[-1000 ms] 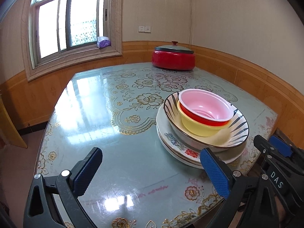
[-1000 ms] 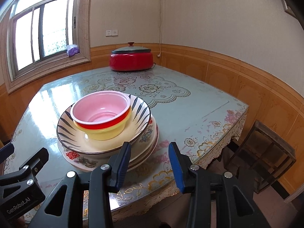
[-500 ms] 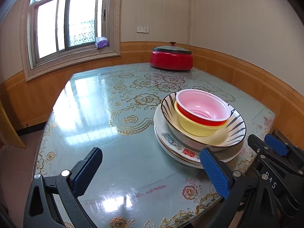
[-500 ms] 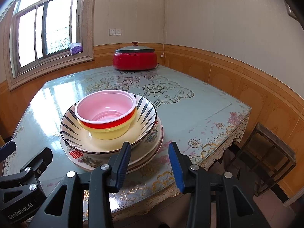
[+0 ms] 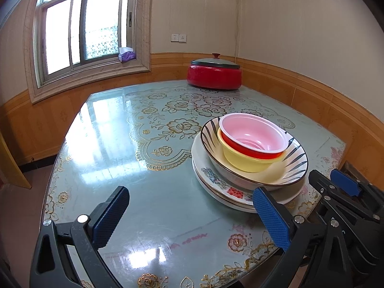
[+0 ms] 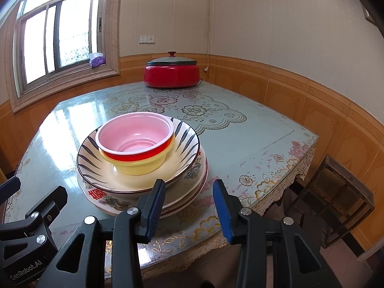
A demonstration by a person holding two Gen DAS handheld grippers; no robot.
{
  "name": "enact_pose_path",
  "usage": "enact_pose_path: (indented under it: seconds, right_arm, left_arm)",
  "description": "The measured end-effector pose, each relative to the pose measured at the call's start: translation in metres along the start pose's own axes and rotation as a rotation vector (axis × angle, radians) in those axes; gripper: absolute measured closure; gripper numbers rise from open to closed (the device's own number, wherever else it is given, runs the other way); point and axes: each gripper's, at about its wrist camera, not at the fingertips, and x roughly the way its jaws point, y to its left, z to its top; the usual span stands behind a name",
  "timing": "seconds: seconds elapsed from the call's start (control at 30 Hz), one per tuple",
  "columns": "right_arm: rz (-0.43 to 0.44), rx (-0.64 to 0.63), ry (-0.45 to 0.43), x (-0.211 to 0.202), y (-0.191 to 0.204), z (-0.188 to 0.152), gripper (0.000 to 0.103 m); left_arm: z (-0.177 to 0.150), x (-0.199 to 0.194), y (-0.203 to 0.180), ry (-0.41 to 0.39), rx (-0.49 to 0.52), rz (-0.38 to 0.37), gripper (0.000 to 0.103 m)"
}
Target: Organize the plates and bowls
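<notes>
Both pairs of fingers hold nothing: the left gripper (image 5: 192, 220) is spread wide above the near part of the counter (image 5: 134, 168), and the right gripper (image 6: 189, 210) is parted more narrowly over the near edge, its left finger (image 6: 154, 204) just in front of the plates' rim. On the counter, near its front edge, stands one stack: at the bottom, plates (image 6: 192, 192) with a floral border and a red mark, on them a wide striped bowl (image 6: 184, 139), in that a yellow bowl (image 6: 141, 165), and nested in the yellow one a red bowl (image 6: 136, 139) with a pink inside. From the left wrist view the stack sits just beyond the left gripper's right finger (image 5: 270, 218). At the far end of the counter, well apart from the stack, rests a red pot (image 5: 214, 76) with a dark lid. A stool (image 6: 336, 196) stands beside the counter's right corner.
</notes>
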Motion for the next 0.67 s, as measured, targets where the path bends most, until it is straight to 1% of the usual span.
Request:
enact_pose_path:
  seconds: [0.43,0.57,0.63,0.67]
  right_arm:
    - [0.005,-0.006,0.01,0.0038,0.0018,0.0007,0.062]
    - [0.009,-0.009,0.011,0.0049,0.0033,0.0009,0.062]
    - [0.009,-0.008,0.012,0.0055,0.0031,0.0011,0.062]
    - [0.009,-0.005,0.013,0.0058,0.0025,0.0007,0.062]
  left_arm:
    - [0.0013,0.0,0.002,-0.012,-0.002,-0.001,0.0]
    - [0.0005,-0.0007,0.0011,-0.02,0.007,0.001,0.005]
    - [0.0009,0.0001,0.002,-0.017,0.002,-0.001,0.005]
    - [0.0009,0.0015,0.0021,-0.01,0.002,-0.01,0.003]
